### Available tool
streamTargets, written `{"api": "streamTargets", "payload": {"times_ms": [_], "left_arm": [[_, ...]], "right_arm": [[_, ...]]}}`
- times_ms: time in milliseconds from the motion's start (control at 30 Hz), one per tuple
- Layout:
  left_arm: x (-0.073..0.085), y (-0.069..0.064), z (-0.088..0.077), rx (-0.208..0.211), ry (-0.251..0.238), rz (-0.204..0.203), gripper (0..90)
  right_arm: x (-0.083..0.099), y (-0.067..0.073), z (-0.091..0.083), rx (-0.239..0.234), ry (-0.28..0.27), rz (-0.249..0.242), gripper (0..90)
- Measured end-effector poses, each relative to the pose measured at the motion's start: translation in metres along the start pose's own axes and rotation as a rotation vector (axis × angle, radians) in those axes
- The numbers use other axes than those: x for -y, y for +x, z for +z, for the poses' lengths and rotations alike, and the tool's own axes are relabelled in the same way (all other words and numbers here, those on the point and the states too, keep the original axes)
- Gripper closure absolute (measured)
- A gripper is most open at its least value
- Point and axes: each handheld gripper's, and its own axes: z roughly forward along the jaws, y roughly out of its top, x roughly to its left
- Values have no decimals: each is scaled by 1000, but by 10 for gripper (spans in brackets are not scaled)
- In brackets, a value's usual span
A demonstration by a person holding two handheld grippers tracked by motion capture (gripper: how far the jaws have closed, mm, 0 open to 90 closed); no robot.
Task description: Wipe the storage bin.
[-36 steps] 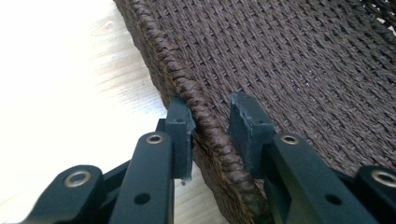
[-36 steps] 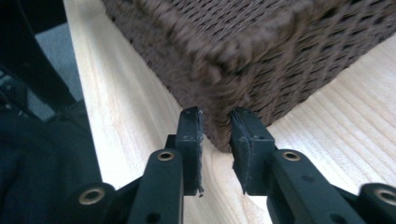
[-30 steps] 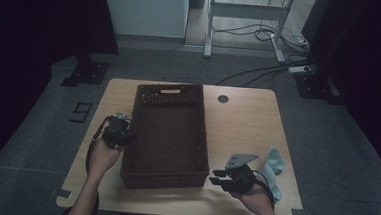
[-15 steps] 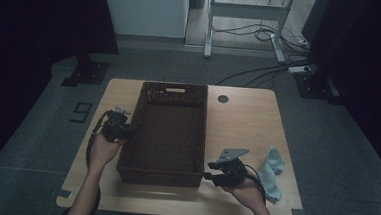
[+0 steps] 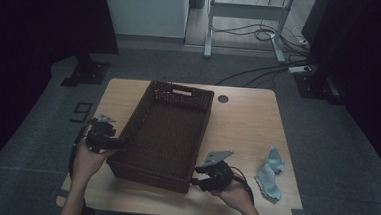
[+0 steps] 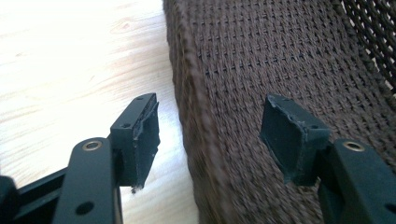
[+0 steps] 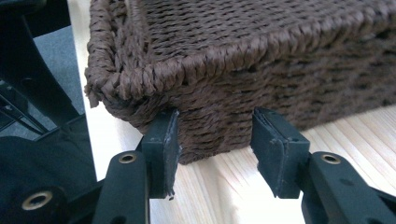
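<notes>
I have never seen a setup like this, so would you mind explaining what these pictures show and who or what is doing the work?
No robot here: a person stands at a wooden table and holds a hand-operated claw in each hand. The high view looks down from above the person. The other two pictures come from small cameras riding on each claw, looking along its two black jaws.

On the table sit a dark woven basket and, to its right, a light blue cloth.

The left claw straddles the basket's left wall, one jaw outside, one inside. The right claw is at the basket's near right corner. Both claws' jaws have just been opening, and the pads stand apart from the weave, so the basket appears released, not held.
</notes>
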Motion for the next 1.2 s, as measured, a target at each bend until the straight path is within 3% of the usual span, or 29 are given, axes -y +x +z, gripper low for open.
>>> {"api": "streamTargets", "payload": {"times_ms": [333, 633, 733, 833, 900, 1100, 1167, 1200], "left_arm": [[16, 19, -12, -67, 12, -99, 310], [19, 20, -19, -129, 26, -146, 213], [21, 18, -17, -133, 66, -187, 194], [22, 17, -15, -135, 87, -198, 194], [24, 16, -12, -125, 111, -206, 201], [27, 17, -4, -87, 137, -219, 363], [26, 16, -2, -128, 145, -200, 393], [26, 17, -1, -141, 139, -200, 450]], "right_arm": [[-19, 21, 26, -42, 2, -47, 493], [-29, 30, 39, -58, 11, -77, 485], [-25, 24, 31, -26, 16, -68, 455], [-20, 17, 23, -4, 9, -49, 450], [-13, 6, 8, 38, 0, -27, 439], [10, -18, -30, 149, -13, 24, 414], [19, -26, -43, 186, -15, 49, 409], [24, -30, -50, 206, -16, 63, 407]]}}
